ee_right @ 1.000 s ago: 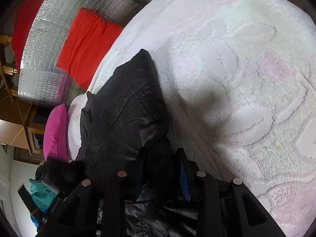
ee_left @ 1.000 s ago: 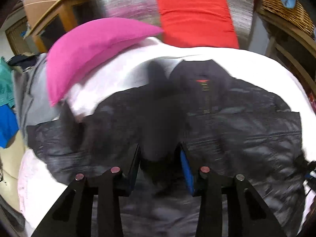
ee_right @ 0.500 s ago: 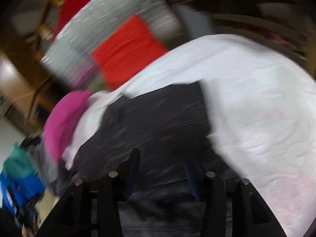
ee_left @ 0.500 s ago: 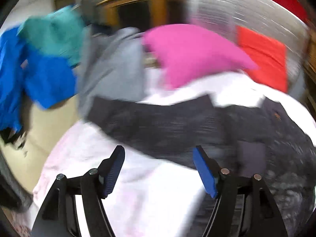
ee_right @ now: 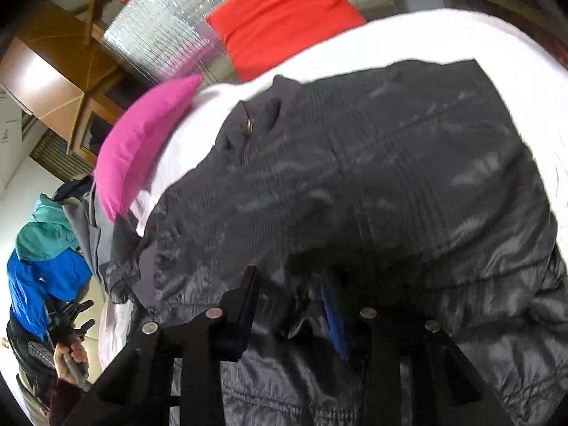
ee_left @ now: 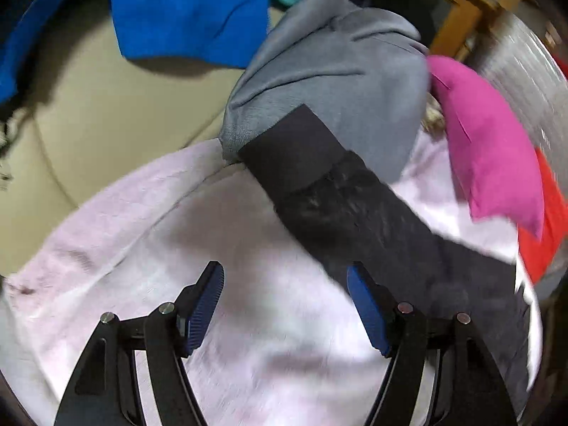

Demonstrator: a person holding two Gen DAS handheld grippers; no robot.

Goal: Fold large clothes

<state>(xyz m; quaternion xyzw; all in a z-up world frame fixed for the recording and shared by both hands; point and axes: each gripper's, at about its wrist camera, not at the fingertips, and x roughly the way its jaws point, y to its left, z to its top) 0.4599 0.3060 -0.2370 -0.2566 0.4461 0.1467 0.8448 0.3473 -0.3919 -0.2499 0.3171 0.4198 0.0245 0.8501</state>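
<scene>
A black padded jacket lies spread on the white bedspread, collar toward the pillows. My right gripper is at its near hem. Its jaws are closing, and bunched black fabric fills the gap between the pads. In the left wrist view the jacket's sleeve runs diagonally, its plain cuff resting on a grey garment. My left gripper stands open over bare bedspread. Its right finger sits beside the sleeve, and nothing is between the pads.
A pink pillow and a red cushion lie at the head of the bed by a silver panel. Blue and teal clothes are piled beyond the bed's edge. A person's hand shows at the lower left.
My left gripper let go of the jacket, opened wide and swung left to the sleeve's end. My right gripper rolled and shifted, staying at the jacket's hem.
</scene>
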